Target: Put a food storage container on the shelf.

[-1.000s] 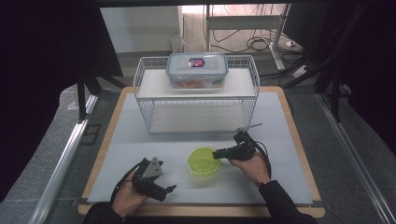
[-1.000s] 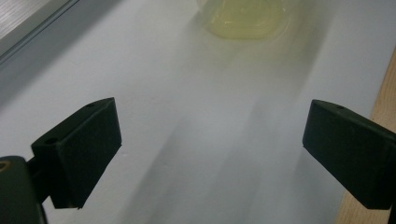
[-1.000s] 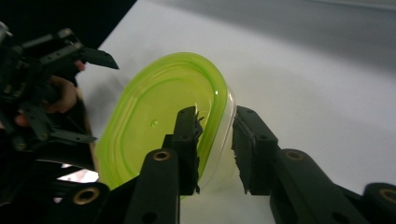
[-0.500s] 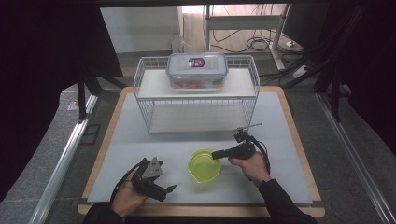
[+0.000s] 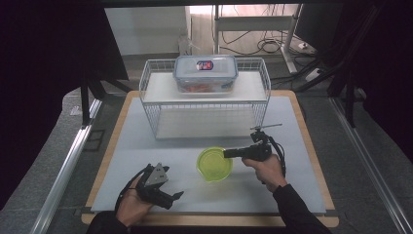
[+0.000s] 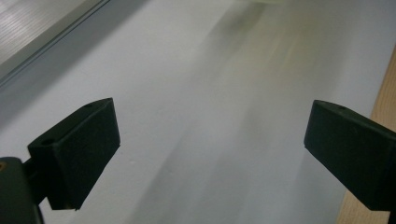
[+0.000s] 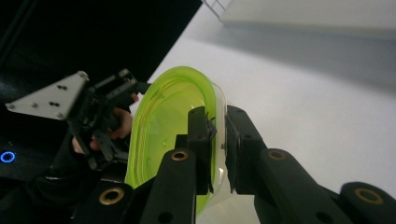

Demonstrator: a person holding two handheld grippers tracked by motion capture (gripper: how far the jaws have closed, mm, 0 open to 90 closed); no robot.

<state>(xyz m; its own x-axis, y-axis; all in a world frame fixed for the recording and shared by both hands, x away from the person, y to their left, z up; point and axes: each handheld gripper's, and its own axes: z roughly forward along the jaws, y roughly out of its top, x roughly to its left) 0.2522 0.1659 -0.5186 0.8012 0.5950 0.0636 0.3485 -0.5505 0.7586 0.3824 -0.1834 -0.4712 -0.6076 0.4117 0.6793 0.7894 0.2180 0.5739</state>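
The green bowl (image 5: 215, 165) sits on the white mat (image 5: 146, 146) in the front half of the counter (image 5: 311, 146), a little right of the middle and in front of the wire rack (image 5: 204, 105). In the right gripper view the bowl (image 7: 170, 135) stands on its side from my angle, and its clear rim wall runs between my 2 right fingers (image 7: 201, 135): 1 finger inside the bowl, the other against the outside of the wall. My right gripper (image 5: 229, 154) has just been closing, and its fingers are now clenched on that rim at the bowl's right edge, with my right hand (image 5: 267, 168) behind it toward the front right of the counter.

My left gripper (image 5: 178, 196) lies near the front left corner of the mat, well apart from the bowl, held low in my left hand (image 5: 131, 204). In the left gripper view its 2 fingers (image 6: 81, 149) stand wide and released, with bare mat between them.

At the back, a lidded clear container (image 5: 206, 72) rests on the top shelf of the wire rack.
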